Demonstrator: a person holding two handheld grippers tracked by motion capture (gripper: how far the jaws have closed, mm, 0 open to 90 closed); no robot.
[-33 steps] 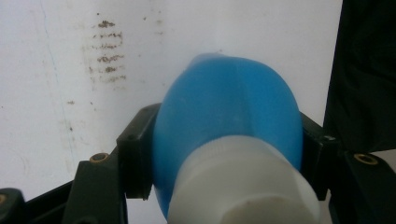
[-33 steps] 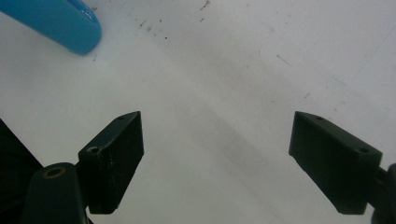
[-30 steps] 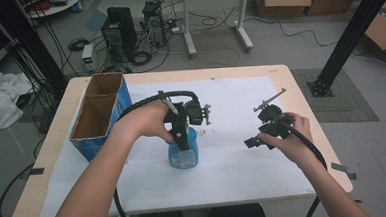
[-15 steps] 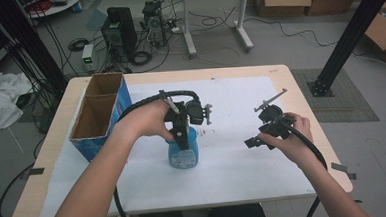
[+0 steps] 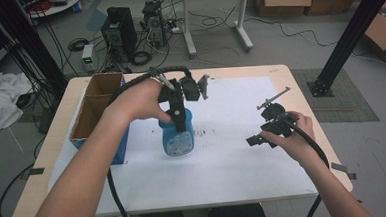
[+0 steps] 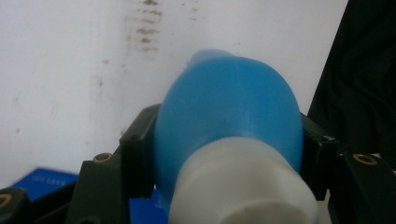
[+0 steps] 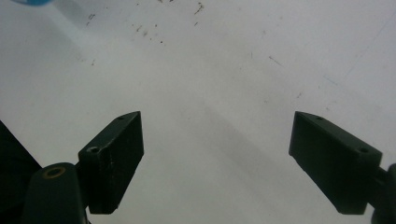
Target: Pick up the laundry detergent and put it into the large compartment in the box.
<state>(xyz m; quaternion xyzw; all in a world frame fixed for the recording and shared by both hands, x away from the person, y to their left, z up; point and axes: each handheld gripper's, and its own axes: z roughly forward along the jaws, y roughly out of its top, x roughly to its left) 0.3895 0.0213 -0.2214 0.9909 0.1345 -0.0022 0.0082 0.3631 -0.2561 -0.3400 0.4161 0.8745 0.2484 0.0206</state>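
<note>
The left hand [image 5: 143,103] reaches in over the surface [image 5: 234,161], its left gripper [image 5: 179,126] pointing down, jaws clamped on the blue bottle [image 5: 176,139] beside the cardboard box [image 5: 93,111]; the bottle now hangs higher than a second ago, lifted off the white sheet; the right gripper [image 5: 269,129] stays low at the right, unmoved, jaws wide apart and holding nothing.

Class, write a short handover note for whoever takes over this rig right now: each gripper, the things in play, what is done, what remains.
Left gripper: shut on the blue bottle, gripping near its white neck, over the white sheet.
Right gripper: open, nothing between the jaws, over the sheet at the right.
Cardboard box: open, at the table's left edge.
Done: bottle gripped.
Left: probably carrying it to wherever it goes, possibly the box.
</note>
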